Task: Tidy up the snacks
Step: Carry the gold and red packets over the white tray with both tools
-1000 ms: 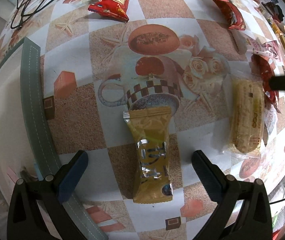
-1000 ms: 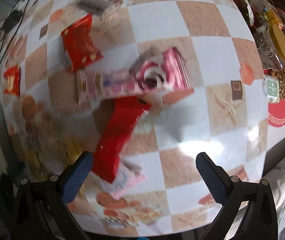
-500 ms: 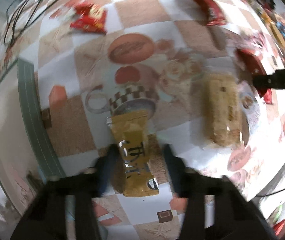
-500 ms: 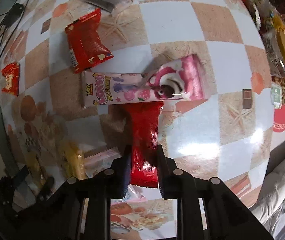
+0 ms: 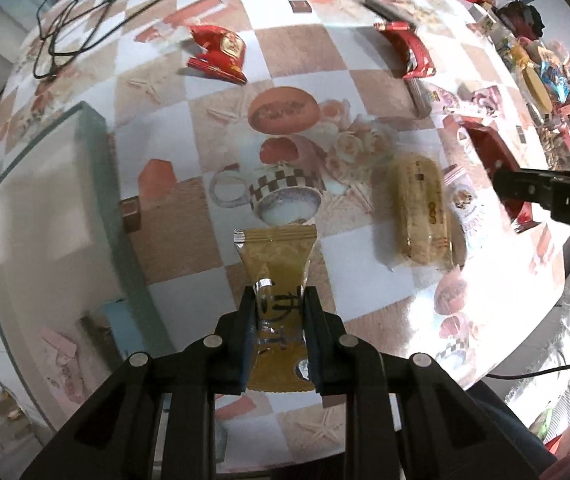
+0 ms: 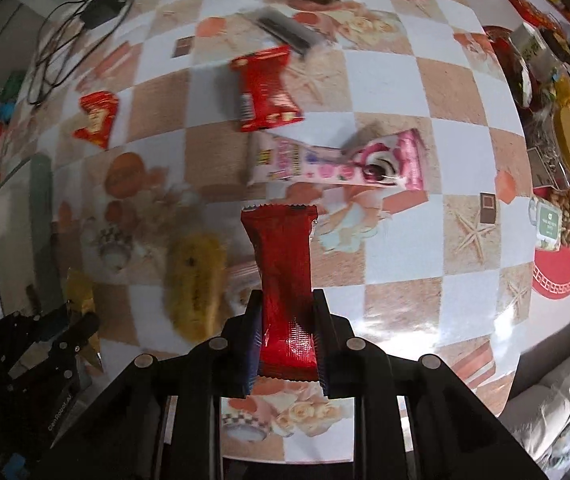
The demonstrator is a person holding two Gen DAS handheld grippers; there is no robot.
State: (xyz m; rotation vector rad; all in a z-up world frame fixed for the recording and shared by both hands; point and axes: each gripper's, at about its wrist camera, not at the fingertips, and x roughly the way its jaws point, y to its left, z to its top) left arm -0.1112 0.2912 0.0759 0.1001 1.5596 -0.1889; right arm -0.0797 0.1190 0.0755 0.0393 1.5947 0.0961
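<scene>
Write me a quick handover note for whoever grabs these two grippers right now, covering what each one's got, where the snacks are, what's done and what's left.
Left gripper: shut on the gold snack packet, clamped near its middle.
Right gripper: shut on the long red snack packet.
On the checkered tablecloth: clear-wrapped yellow cake, pink cartoon packet, red packet, small red pouch. A white bin with a grey-green rim sits on the left of the left wrist view.
Done: both packets gripped; whether they are clear of the table is hard to tell.
Left: place both, probably in the bin, then collect the rest.
</scene>
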